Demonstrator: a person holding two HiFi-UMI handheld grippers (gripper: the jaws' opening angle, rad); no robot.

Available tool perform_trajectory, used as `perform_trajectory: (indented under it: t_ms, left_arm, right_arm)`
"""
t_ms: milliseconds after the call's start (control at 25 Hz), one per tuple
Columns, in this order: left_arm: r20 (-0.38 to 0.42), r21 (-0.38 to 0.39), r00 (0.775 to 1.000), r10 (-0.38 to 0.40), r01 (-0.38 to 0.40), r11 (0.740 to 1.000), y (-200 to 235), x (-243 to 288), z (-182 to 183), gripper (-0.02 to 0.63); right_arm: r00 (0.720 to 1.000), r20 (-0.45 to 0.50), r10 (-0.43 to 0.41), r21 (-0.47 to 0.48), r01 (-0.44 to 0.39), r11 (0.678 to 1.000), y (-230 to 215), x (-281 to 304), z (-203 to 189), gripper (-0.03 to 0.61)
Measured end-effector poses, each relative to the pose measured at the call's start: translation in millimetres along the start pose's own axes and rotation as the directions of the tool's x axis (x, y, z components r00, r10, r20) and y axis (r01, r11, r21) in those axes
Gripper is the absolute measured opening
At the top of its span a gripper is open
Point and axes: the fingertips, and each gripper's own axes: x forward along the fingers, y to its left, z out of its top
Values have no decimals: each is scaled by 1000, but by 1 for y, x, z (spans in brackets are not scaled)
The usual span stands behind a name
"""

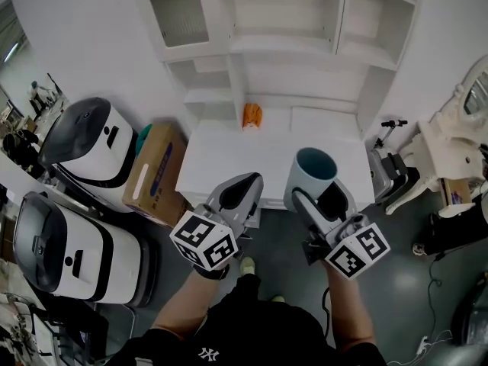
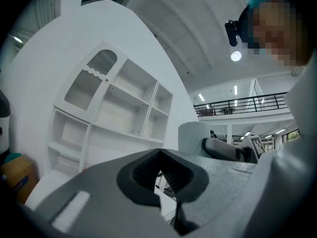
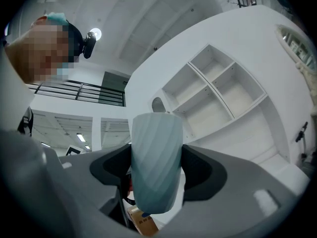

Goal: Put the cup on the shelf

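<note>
A pale blue-grey ribbed cup (image 1: 311, 175) stands upright between the jaws of my right gripper (image 1: 320, 197), which is shut on it, held above the front edge of a white counter (image 1: 229, 158). In the right gripper view the cup (image 3: 153, 162) fills the gap between the dark pads of the right gripper (image 3: 154, 170). My left gripper (image 1: 242, 187) is beside it on the left, shut and holding nothing; its pads meet in the left gripper (image 2: 161, 175) view. The white shelf unit (image 1: 305, 48) rises behind the counter with bare compartments (image 3: 218, 93).
A small orange object (image 1: 252, 115) sits at the counter's back. A cardboard box (image 1: 156, 170) and two white-and-black machines (image 1: 88, 139) stand at the left. White ornate furniture (image 1: 457, 143) and a black device (image 1: 393, 166) are on the right.
</note>
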Motion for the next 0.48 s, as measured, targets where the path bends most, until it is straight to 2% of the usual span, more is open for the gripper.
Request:
perform_trajectory:
  t_ms: [240,480]
  left_arm:
    - [2,21,1000,-10,10,1000,67,28,18,1]
    - [-9,26,999,-52,53,998,121,57,31,0]
  right_arm:
    - [1000,-14,-13,-45,13,999,-18,69,-9,343]
    - [998,0,-65,-127,64,990,-40,127,-8,342]
